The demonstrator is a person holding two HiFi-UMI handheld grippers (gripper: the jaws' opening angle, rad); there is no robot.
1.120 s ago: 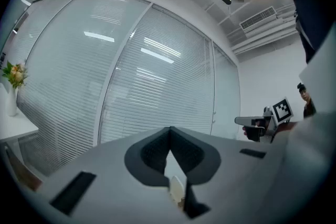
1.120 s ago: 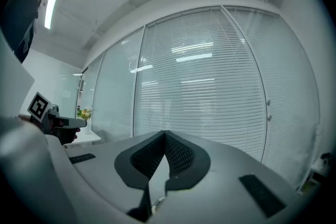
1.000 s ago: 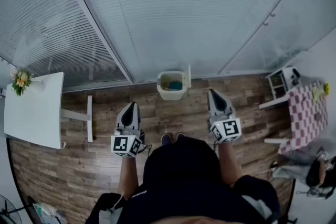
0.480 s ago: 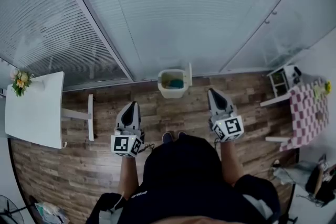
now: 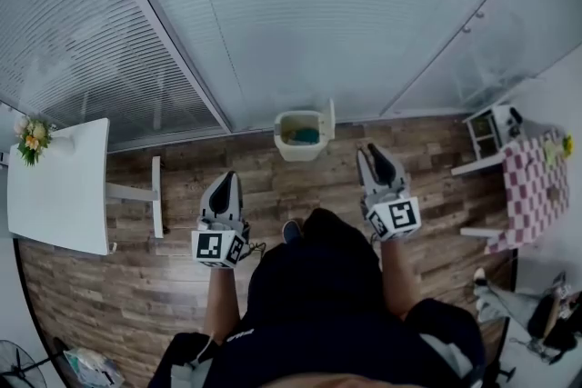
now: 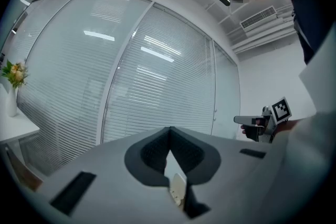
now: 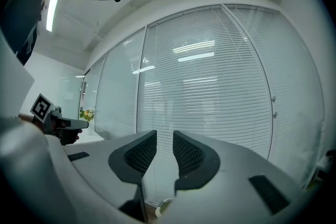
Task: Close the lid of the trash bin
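Observation:
The cream trash bin [image 5: 299, 137] stands on the wood floor against the glass wall. Its lid [image 5: 329, 117] stands upright on the bin's right side, and something teal lies inside. Both grippers are held level, short of the bin and apart from it. My left gripper [image 5: 224, 181] is to the bin's lower left, and in the left gripper view [image 6: 169, 132] its jaws meet with nothing between them. My right gripper [image 5: 375, 154] is to the bin's lower right. Its jaws are opening, and a narrow empty gap shows in the right gripper view [image 7: 165, 138].
A white table [image 5: 56, 191] with a flower vase [image 5: 33, 139] stands at the left, with a low white shelf [image 5: 155, 198] beside it. At the right are a checked table [image 5: 532, 188] and a small white rack [image 5: 491, 131]. Blinds behind glass [image 5: 318, 14] close off the far side.
The right gripper's jaws have parted slightly. The bin sits a little higher in the head view, and only one of the person's shoes now shows.

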